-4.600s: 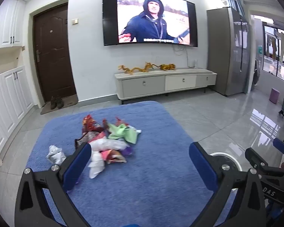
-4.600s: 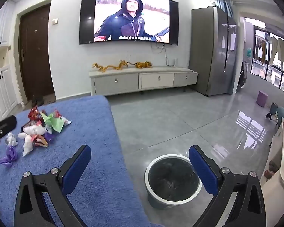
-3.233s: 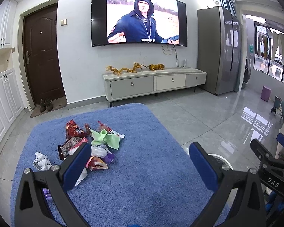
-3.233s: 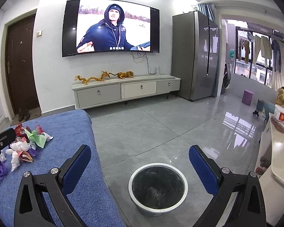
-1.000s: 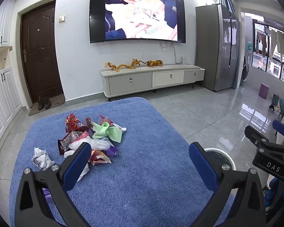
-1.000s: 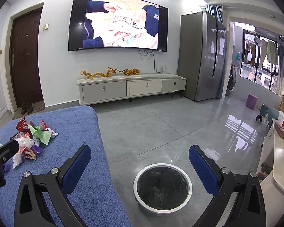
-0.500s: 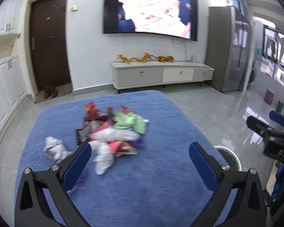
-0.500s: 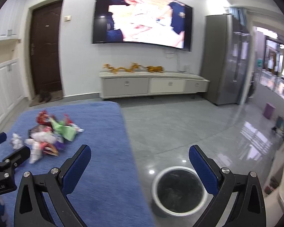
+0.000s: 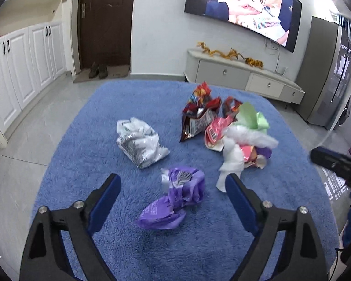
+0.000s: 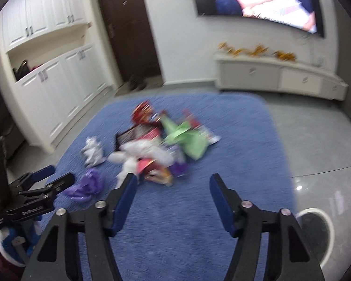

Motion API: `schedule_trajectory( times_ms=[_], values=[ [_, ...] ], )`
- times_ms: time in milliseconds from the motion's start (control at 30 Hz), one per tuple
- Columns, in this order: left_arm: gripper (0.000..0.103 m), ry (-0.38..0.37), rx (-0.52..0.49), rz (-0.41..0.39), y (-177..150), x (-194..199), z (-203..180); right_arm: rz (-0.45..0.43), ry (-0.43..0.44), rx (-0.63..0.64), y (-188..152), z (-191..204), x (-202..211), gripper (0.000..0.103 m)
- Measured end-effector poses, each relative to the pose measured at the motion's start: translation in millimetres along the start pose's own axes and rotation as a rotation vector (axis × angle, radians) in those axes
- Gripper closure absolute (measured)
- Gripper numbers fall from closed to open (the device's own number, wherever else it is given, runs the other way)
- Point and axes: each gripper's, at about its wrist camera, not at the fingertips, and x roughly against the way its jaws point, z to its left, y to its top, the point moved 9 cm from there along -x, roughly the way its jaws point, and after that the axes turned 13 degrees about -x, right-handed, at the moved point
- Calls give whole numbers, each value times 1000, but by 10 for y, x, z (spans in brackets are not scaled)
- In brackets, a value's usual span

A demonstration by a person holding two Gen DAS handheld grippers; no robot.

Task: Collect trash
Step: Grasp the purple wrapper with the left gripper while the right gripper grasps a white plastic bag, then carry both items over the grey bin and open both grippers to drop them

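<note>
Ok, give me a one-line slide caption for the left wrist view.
Left claw, jaws closing but empty, bears on a purple wrapper on the blue rug.

Left wrist view: low over blue rug (image 9: 86,140), angled down, close on trash pile (image 9: 224,128). Right wrist view: farther back, right of pile. Both share rug, pile, door wall.

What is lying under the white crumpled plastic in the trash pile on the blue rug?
Under the white plastic a pink wrapper and a purple scrap poke out on the blue rug. Anything deeper beneath is covered.
</note>
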Motion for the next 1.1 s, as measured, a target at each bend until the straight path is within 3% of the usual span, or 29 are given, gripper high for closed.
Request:
schedule_trajectory(
  times_ms=[100, 167, 300, 467, 567, 600, 667, 833, 1100],
  values=[
    [22, -12, -5, 17, -40, -154, -15, 57, 72, 20, -95, 178, -154, 47],
    [32, -29, 4, 32, -52, -230, -24, 83, 114, 38, -123, 304, -260, 50],
    [40, -64, 12, 62, -104, -401, -39, 101, 186, 71, -65, 546, -454, 58],
    [59, -113, 30, 89, -217, -542, -66, 105, 164, 111, 7, 629, -750, 60],
    [61, -123, 33, 77, -220, -508, -74, 138, 126, 120, -49, 566, -965, 64],
    [61, -122, 32, 73, -217, -491, -77, 151, 124, 110, -86, 548, -1023, 72],
    [62, -113, 33, 64, -218, -451, -62, 165, 123, 97, -139, 524, -1059, 76],
    [63, -95, 41, 32, -214, -226, 3, 155, 165, 72, -154, 515, -889, 84],
    [63, -117, -23, -57, 58, 264, -333, -9, 250, -23, 22, 334, 103, 84]
  ],
)
